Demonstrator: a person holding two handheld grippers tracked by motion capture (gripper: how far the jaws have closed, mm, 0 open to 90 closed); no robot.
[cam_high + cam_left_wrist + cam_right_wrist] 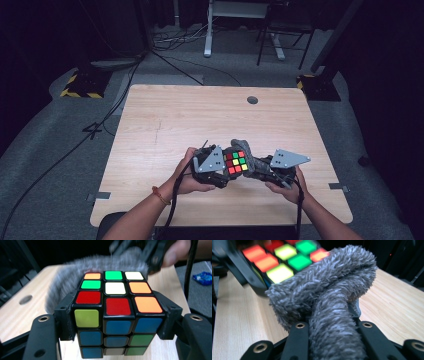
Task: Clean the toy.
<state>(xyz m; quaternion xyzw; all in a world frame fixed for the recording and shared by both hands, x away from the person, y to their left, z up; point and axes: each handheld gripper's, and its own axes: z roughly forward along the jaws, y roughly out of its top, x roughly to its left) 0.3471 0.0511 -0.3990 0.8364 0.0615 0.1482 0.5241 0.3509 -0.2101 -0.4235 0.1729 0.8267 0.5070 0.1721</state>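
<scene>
Left gripper (117, 322) clamped the puzzle cube (117, 312), right gripper (332, 340) pinched the grey fuzzy cloth (329, 295) near the table's (165, 125) front edge; hard wiping likely twisted a layer or popped the cube loose.

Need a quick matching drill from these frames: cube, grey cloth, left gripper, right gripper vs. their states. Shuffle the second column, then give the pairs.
1. puzzle cube
2. fuzzy grey cloth
3. left gripper
4. table

A. pale wood, round hole near the far edge
B. clamped on the cube's two sides
C. pinched in the right gripper, draped against the cube
D. held above the table, scrambled colours

Pairs: 1-D, 2-C, 3-B, 4-A
</scene>
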